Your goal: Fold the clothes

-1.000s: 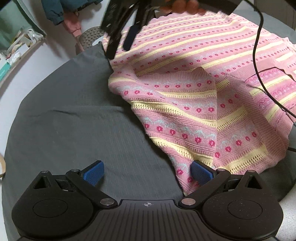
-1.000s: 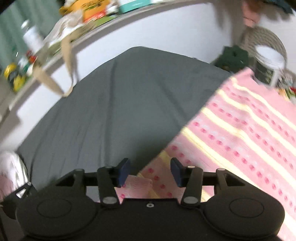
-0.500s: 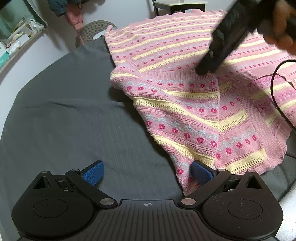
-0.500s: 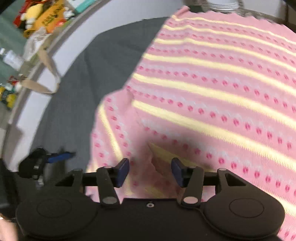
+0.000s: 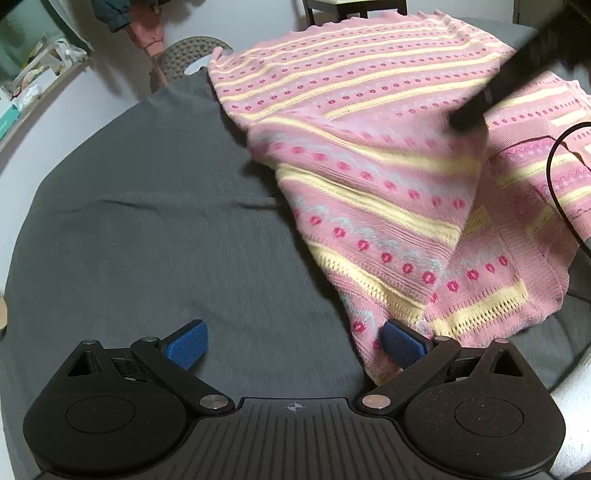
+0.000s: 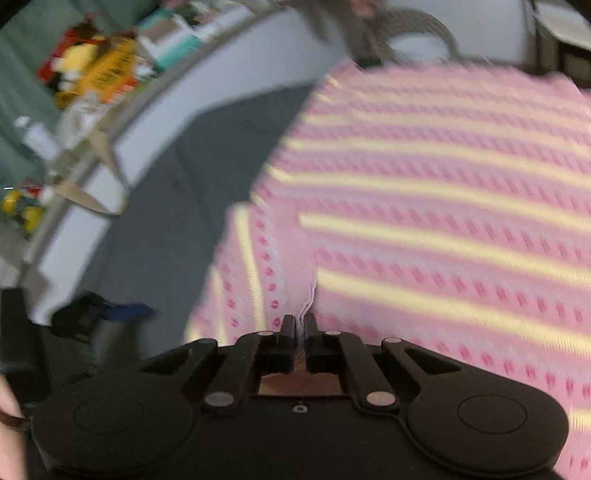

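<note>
While the fold is only partly made, the left hand-held gripper (image 5: 293,345) sits nearest, low over the grey cloth-covered table (image 5: 147,229), with its blue pads spread wide and gripping nothing; the right-side pad lies against the near corner of the pink striped sweater (image 5: 369,206). That sweater is the landmark for all positions below. It lies on the right half of the table, with one layer lifted and turned over the body diagonally. A ribbed edge panel shows at its right side.

Progress, as judged from the pictures:
1. One flap of the sweater is raised and partly laid across the body. This first fold is in progress, not set down.
2. The right hand-held gripper (image 6: 300,326) is pinched on an edge of the sweater, jaws almost together with knit between them. Blur in this view limits further detail.
3. Flattening the flap and all later folds remain.

Left of the sweater, the table is bare grey cloth with shallow creases. Beyond the sweater's far left corner stands a woven chair (image 5: 188,55). Farther left, a shelf (image 5: 33,88) carries boxes and packets. Beyond the far edge, dark furniture legs (image 5: 354,7) stand against a pale wall.
</note>
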